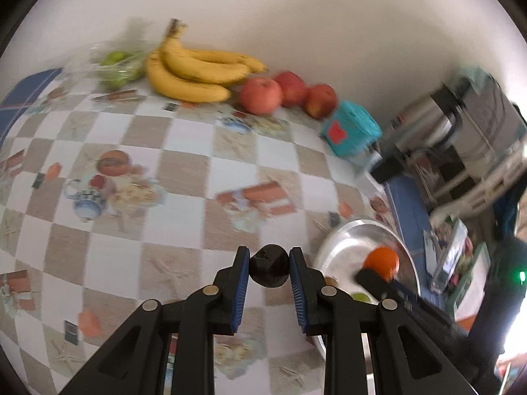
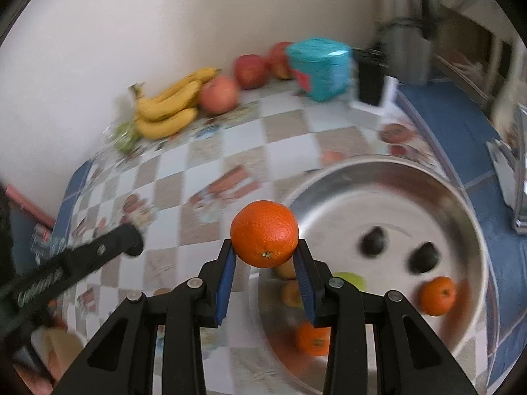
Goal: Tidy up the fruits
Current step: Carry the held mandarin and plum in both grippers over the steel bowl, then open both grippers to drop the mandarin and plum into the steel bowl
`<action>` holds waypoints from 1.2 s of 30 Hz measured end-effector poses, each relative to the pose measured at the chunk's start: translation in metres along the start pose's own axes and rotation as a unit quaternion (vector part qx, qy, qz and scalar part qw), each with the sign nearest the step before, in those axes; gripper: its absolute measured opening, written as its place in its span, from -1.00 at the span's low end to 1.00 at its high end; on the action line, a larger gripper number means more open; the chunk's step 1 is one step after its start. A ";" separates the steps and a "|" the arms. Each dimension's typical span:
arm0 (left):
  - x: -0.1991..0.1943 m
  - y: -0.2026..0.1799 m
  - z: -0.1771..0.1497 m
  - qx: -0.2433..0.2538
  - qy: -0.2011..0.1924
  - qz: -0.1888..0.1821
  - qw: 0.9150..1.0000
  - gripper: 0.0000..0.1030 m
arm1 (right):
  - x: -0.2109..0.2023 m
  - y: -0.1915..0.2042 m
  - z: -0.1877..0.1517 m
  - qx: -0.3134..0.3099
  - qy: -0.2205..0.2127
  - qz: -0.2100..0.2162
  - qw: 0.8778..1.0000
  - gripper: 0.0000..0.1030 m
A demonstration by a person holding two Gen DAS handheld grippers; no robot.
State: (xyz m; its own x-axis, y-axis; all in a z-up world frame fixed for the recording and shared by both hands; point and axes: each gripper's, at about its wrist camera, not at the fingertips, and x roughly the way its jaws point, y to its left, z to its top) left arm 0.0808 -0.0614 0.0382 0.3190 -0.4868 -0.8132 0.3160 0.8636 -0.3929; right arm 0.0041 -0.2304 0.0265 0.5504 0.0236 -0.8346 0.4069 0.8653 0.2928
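Observation:
My left gripper (image 1: 269, 265) is shut on a small dark fruit (image 1: 269, 270), held above the checked tablecloth just left of the metal bowl (image 1: 354, 233). My right gripper (image 2: 265, 253) is shut on an orange (image 2: 264, 238), at the left rim of the metal bowl (image 2: 461, 194). That orange (image 1: 382, 261) and the right gripper's finger also show in the left wrist view over the bowl. Inside the bowl lie two dark fruits (image 2: 374, 241), (image 2: 423, 256), two oranges (image 2: 437, 295), (image 2: 313, 337) and a green fruit (image 2: 350, 279).
Along the wall lie bananas (image 1: 194, 69), three red apples (image 1: 262, 94), bagged green fruit (image 1: 117, 65) and a teal box (image 1: 350, 128). The left gripper's arm (image 2: 82, 256) crosses the right wrist view's lower left. Appliances and clutter stand past the table's right edge (image 1: 467, 125).

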 end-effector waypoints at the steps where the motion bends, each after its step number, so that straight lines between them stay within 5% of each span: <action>1: 0.003 -0.006 -0.003 0.008 0.004 -0.005 1.000 -0.49 | -0.001 -0.006 0.001 0.007 -0.001 -0.004 1.000 -0.28; 13: 0.029 -0.069 -0.029 0.083 0.037 -0.021 0.996 -0.49 | -0.013 -0.087 0.003 0.095 -0.022 -0.050 0.994 -0.28; 36: 0.077 -0.083 -0.045 0.114 0.065 0.032 0.991 -0.47 | 0.032 -0.116 0.011 0.079 -0.010 -0.076 0.994 -0.27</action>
State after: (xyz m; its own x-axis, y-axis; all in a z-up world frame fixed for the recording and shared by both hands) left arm 0.0388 -0.1644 -0.0107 0.2312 -0.3979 -0.8878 0.4969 0.8329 -0.2439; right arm -0.0171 -0.3351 -0.0292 0.4882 -0.1126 -0.8654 0.5953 0.7681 0.2359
